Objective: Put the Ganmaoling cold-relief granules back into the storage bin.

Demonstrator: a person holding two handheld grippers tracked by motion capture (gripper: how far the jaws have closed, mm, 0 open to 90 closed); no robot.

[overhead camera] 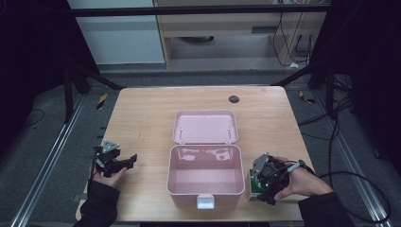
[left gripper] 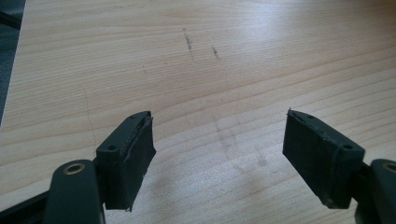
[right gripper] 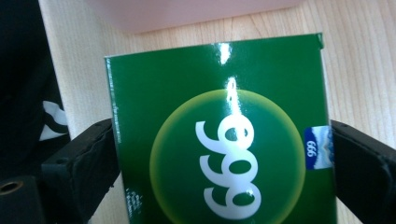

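Where the table meets its near edge, an open pink box sits at the middle, its lid laid back flat toward the far edge and a white latch on its near wall. The inside of the box looks bare.

Just beside the box's right wall, near the table's near right corner, a green carton stands on the wood. The right gripper is on it, held by the right hand. In the right gripper view the carton sits between the two black jaws, which press its left and right sides, so the right gripper is clenched on the carton. The carton's face carries a yellow-rimmed circle with white "999" digits and a small blue label at its right edge. A strip of the pink box shows beyond the carton's top.

Near the table's left edge, well apart from the box, the left hand holds the left gripper low over the wood. In the left gripper view its jaws stand wide apart around bare table, grasping nothing; the left gripper is released.
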